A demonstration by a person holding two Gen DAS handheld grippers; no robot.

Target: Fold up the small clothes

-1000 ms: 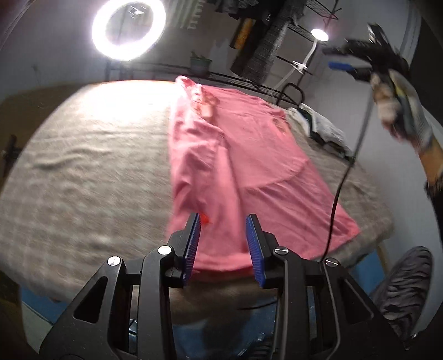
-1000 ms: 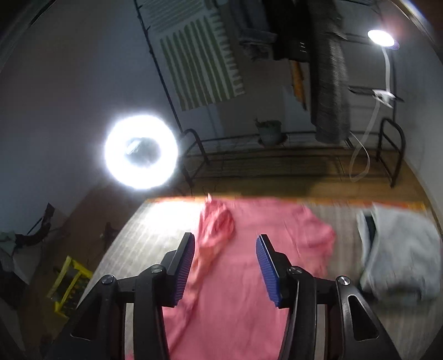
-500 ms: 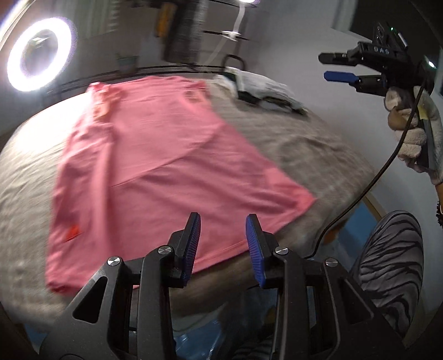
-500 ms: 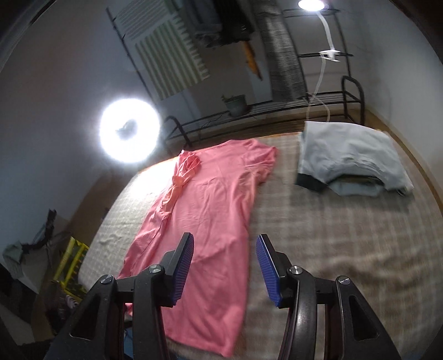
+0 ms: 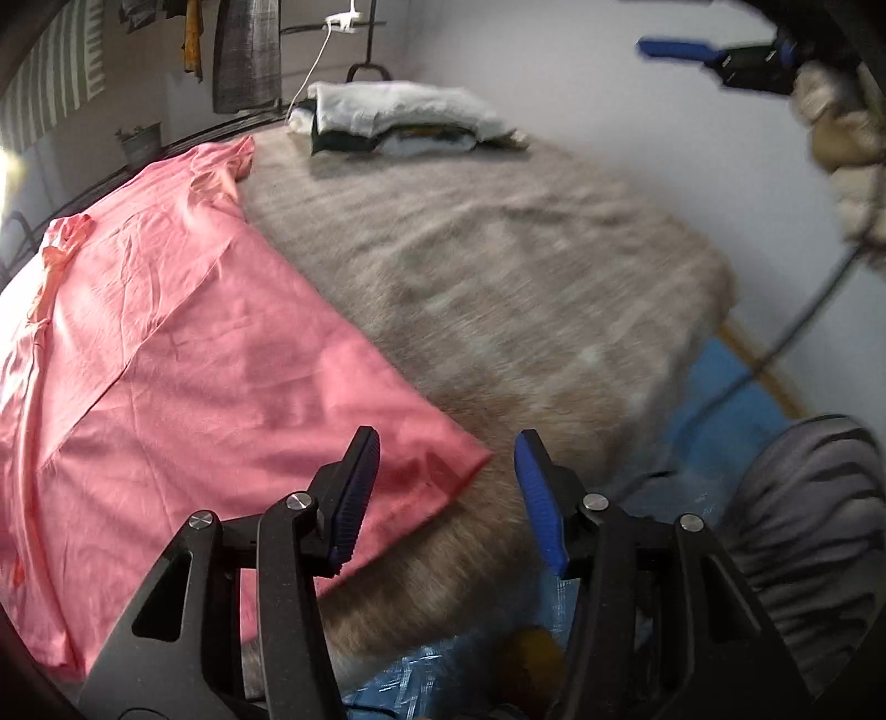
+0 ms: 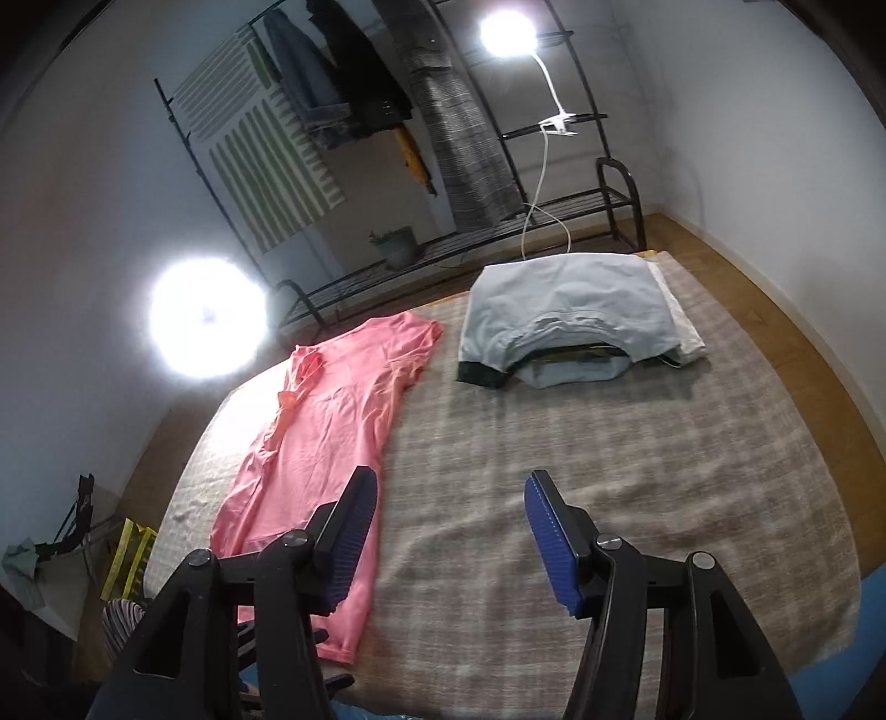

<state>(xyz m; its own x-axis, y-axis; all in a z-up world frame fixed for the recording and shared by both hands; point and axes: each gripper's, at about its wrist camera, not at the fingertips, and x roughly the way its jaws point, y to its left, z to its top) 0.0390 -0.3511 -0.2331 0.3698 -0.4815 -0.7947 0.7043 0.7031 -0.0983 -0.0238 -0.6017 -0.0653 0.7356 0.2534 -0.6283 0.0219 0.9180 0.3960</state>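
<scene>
Motion blur hides the bed [image 5: 498, 266] weave; pink shirt [image 5: 194, 343] is cut off at 9 o'clock, and both hand-held grippers [image 5: 446, 493] [image 6: 451, 531], just widened, stand spread, pinching nothing.

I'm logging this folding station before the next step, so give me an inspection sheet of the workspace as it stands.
Surface: grey checked blanket covering the table.
Job's things: pink shirt lying flat, already folded lengthwise; stack of folded clothes at the far end.
Clutter: nothing seen on the blanket.
Grippers: left gripper open above the shirt's near corner; right gripper open over bare blanket; jaws of both just opened wider, nothing gripped.
Cables: dark cable hanging from the right gripper.
Surroundings: ring light, clip lamp, metal rack.
</scene>
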